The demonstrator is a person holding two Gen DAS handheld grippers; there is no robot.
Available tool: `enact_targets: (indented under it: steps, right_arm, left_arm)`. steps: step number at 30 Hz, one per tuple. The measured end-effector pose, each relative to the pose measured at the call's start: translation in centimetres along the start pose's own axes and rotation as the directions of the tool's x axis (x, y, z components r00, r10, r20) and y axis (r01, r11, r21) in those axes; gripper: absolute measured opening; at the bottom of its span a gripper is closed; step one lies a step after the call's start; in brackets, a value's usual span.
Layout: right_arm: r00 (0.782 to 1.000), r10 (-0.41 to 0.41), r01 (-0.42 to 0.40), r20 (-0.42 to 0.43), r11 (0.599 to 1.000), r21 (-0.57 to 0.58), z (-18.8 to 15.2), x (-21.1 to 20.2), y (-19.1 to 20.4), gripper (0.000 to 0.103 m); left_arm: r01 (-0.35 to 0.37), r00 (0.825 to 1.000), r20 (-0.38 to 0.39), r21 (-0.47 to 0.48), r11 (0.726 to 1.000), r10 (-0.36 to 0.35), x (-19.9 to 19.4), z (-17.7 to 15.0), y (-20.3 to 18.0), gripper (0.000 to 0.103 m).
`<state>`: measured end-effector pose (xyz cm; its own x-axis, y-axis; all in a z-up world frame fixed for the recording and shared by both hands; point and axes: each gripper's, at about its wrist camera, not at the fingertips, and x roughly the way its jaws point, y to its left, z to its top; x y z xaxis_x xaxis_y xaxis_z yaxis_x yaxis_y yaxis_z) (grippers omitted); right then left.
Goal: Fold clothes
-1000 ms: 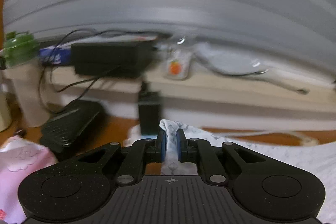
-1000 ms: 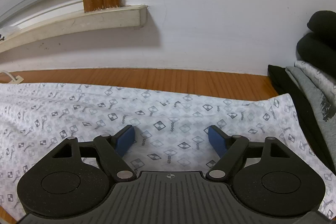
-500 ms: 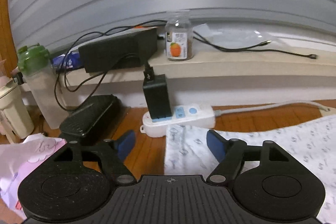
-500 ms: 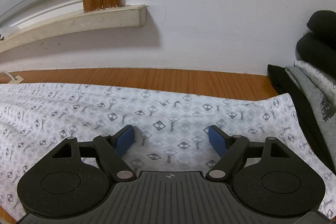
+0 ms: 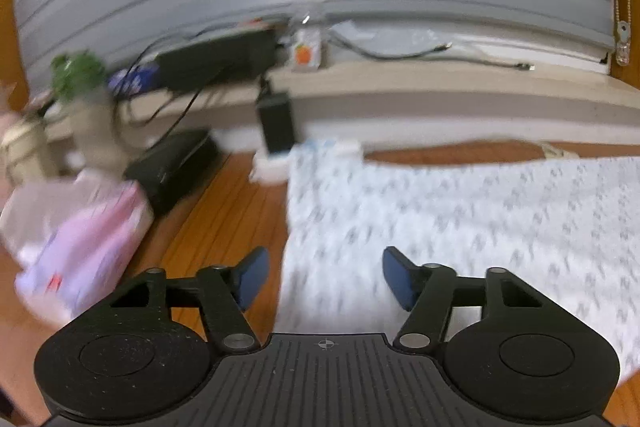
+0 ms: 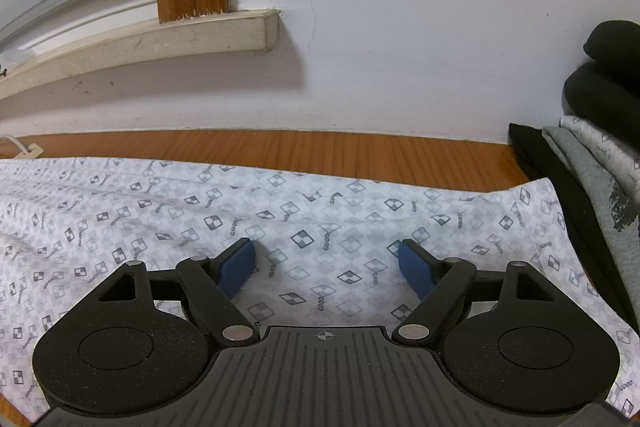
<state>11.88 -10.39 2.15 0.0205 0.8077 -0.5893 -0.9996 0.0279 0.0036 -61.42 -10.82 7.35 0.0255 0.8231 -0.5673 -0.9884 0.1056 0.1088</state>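
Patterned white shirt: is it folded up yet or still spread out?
Spread out. The shirt lies flat across the wooden floor, reaching both frame edges in the right wrist view; no folded-over layer shows.

White garment (image 6: pixel 320 211) printed with small grey-black checked diamonds; orange-brown wooden floor (image 6: pixel 360 151); blue gripper pads (image 6: pixel 236 265); pink cloth (image 5: pixel 80 239).

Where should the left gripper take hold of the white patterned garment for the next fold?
Probably at the near left edge of the white patterned garment, coming from the bare wood floor on its left. That edge lies straight and flat with nothing on it. The left gripper hangs right over it, jaws closing with no cloth pinched yet.
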Motion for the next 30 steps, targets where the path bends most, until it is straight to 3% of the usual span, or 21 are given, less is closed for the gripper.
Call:
enact_targets:
  steps: [5, 7, 8, 9, 12, 14, 16, 17, 19, 20, 21, 24, 28, 30]
  right_arm:
    - [1.0, 0.0, 0.0, 0.001, 1.0, 0.002, -0.1, 0.0, -0.1, 0.078]
    - [1.0, -0.001, 0.001, 0.001, 1.0, 0.003, -0.2, 0.0, -0.1, 0.078]
    - [1.0, -0.002, 0.002, 0.001, 1.0, 0.003, -0.2, 0.0, -0.1, 0.078]
    - [1.0, -0.002, 0.002, 0.001, 1.0, 0.004, -0.2, 0.0, -0.1, 0.078]
    - [1.0, -0.004, 0.004, 0.001, 1.0, 0.005, -0.2, 0.0, -0.1, 0.079]
    - [1.0, -0.005, 0.005, 0.001, 1.0, 0.005, -0.3, 0.0, -0.1, 0.079]
    - [1.0, -0.006, 0.006, 0.0, 1.0, 0.005, -0.3, 0.0, -0.1, 0.079]
    - [1.0, -0.008, 0.008, 0.0, 1.0, 0.005, -0.3, 0.0, -0.1, 0.079]
    - [1.0, -0.012, 0.012, 0.004, 1.0, -0.003, -0.3, -0.1, 0.0, 0.079]
    - [1.0, -0.019, 0.019, 0.011, 1.0, -0.016, -0.4, -0.2, 0.2, 0.079]
    - [0.999, -0.026, 0.026, 0.019, 0.999, -0.035, -0.5, -0.4, 0.5, 0.079]
    - [0.999, -0.015, 0.019, 0.05, 0.997, -0.078, -1.0, -1.8, 2.1, 0.077]
    - [0.993, 0.082, -0.068, 0.088, 0.986, -0.151, -1.4, -4.6, 5.6, 0.075]
    - [0.987, 0.123, -0.102, 0.104, 0.977, -0.188, -1.7, -5.9, 7.5, 0.075]
  left_arm:
    - [-0.005, 0.998, -0.056, -0.021, 1.0, 0.004, 0.4, -1.6, 1.3, 0.066]
    - [0.003, 0.997, -0.074, -0.024, 1.0, -0.005, 0.7, -2.0, 1.7, 0.047]
    - [0.015, 0.997, -0.07, -0.03, 0.999, -0.017, 0.7, -2.1, 1.9, 0.024]
    - [0.027, 0.998, -0.063, -0.04, 0.999, -0.029, 0.6, -2.1, 2.2, 0.024]
    - [-0.05, 0.999, -0.02, -0.059, 0.997, 0.049, -0.1, -1.6, 3.2, 0.023]
    - [-0.054, 0.998, -0.015, -0.072, 0.996, 0.053, -0.5, -1.3, 3.6, 0.024]
    - [-0.066, 0.997, -0.028, -0.026, 0.997, 0.065, -0.5, -1.1, 2.9, 0.029]
    - [-0.072, 0.997, -0.027, -0.01, 0.997, 0.072, -0.6, -1.0, 2.4, 0.036]
    - [-0.079, 0.997, -0.013, 0.008, 0.997, 0.079, -0.9, -0.7, 1.6, 0.056]
    - [-0.083, 0.997, -0.005, 0.017, 0.996, 0.083, -1.0, -0.6, 1.1, 0.072]
    - [-0.074, 0.997, 0.004, 0.031, 0.997, 0.074, -1.2, -0.4, 0.4, 0.077]
    - [-0.023, 0.999, 0.037, 0.08, 0.997, 0.02, -1.7, 0.2, -2.5, 0.08]
    - [0.077, 0.993, 0.076, 0.144, 0.987, -0.088, -2.3, 1.0, -7.6, 0.085]
    - [0.149, 0.982, 0.088, 0.172, 0.974, -0.166, -2.5, 1.1, -10.7, 0.097]
